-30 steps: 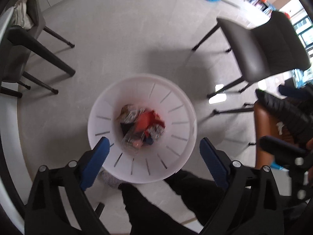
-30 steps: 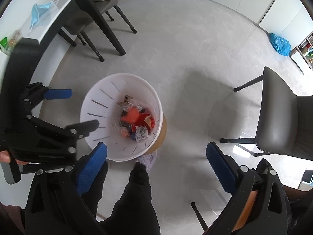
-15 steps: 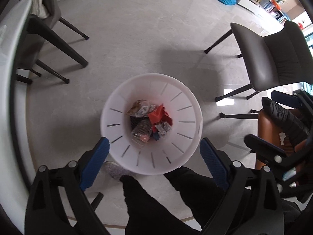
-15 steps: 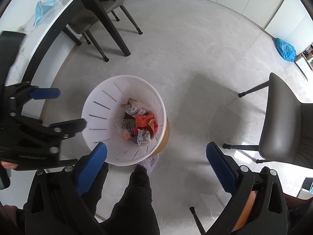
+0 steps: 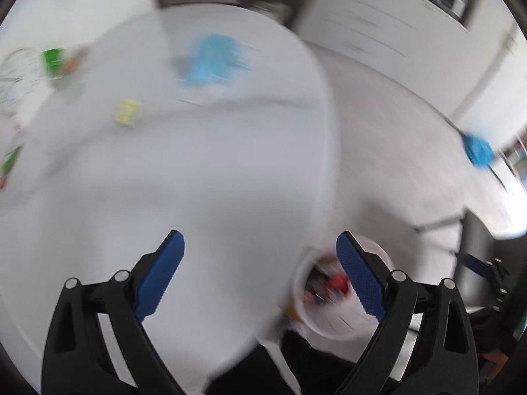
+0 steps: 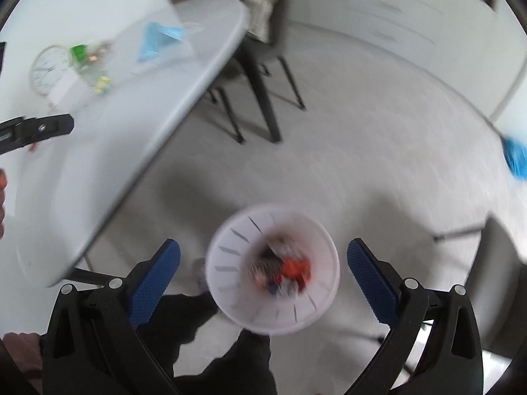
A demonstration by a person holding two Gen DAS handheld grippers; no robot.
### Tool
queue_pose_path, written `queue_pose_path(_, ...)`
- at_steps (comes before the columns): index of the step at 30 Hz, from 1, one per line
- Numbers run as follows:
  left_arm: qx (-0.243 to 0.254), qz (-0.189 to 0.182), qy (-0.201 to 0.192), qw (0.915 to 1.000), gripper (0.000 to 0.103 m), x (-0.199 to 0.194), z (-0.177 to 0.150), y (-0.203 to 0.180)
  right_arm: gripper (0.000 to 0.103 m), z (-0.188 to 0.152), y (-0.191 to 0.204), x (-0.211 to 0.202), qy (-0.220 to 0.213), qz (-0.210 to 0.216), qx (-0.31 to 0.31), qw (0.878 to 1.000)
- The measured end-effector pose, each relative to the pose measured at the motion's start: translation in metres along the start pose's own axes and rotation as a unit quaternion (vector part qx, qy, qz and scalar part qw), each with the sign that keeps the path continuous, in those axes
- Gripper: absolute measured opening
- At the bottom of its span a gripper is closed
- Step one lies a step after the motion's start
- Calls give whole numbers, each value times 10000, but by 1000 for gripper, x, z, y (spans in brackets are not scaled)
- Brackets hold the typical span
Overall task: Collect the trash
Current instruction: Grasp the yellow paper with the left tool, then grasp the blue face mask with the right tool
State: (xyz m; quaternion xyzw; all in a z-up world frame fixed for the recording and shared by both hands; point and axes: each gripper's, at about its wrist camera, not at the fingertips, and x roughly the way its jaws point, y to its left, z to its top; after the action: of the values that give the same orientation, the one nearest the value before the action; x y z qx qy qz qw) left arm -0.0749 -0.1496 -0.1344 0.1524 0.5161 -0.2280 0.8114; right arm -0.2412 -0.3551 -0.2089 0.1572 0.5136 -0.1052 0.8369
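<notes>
Both views are motion-blurred. The white slotted bin (image 6: pixel 230 263) stands on the floor with red and mixed trash (image 6: pixel 290 270) inside; in the left wrist view the bin (image 5: pixel 303 283) peeks out beside the table edge. My left gripper (image 5: pixel 260 276) is open and empty above the white table (image 5: pixel 197 181), where a blue face mask (image 5: pixel 210 59), a small yellow scrap (image 5: pixel 126 112) and a green item (image 5: pixel 52 59) lie. My right gripper (image 6: pixel 263 279) is open and empty over the bin. The mask (image 6: pixel 158 39) also shows on the table (image 6: pixel 115 131).
A white clock (image 6: pixel 49 69) lies on the table's far left. Dark chairs (image 6: pixel 263 49) stand behind the table, another chair (image 6: pixel 494 279) at the right. A blue bag (image 6: pixel 517 158) lies on the grey floor. The person's dark trouser legs (image 6: pixel 230 362) are below.
Both grippers have swung up from looking straight down into the bin. The left one now faces the tabletop; the right one still has the bin between its fingers, lower in view.
</notes>
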Motion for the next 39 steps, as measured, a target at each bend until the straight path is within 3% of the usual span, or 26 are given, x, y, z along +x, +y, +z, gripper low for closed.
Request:
queue_pose_path(2,-137,284,-76,9995,89,2,14,36,101,27,21,-1,-134,61,-304,9994)
queue_pose_path(5,-238,424,-24,9988,89,18,38,82,101,57,45,2,-237,106,-485,9985)
queue_pose_path(10,-525,547,153,9970,89,75,88,144,101,106,82,18,-333,218,-380,9985)
queue_pose_path(15,-530,614,363,9960,78,134,127,170,101,154,120,44,-379,264,-23,9989)
queue_pose_path(19,-575,419,609,9956,57,170,143,181,101,185,144,58,-432,277,153,9986)
queue_pose_path(21,-691,279,507,9959,51,173,148,186,101,199,156,64,-413,276,158,9986)
queue_pose_path(23,-710,124,495,9962,37,175,151,188,101,209,166,69,-416,234,77,9988)
queue_pose_path(31,-861,-13,379,9956,36,163,130,187,101,224,187,80,-278,250,-190,9991)
queue_pose_path(35,-1140,-94,355,9928,36,150,117,200,101,247,199,87,3,474,-932,9945)
queue_pose_path(37,-1255,-113,332,9915,36,141,111,206,101,265,208,91,174,510,-1599,9857)
queue_pose_path(39,-1389,-134,312,9897,36,132,102,211,101,292,221,99,418,435,-2377,9695)
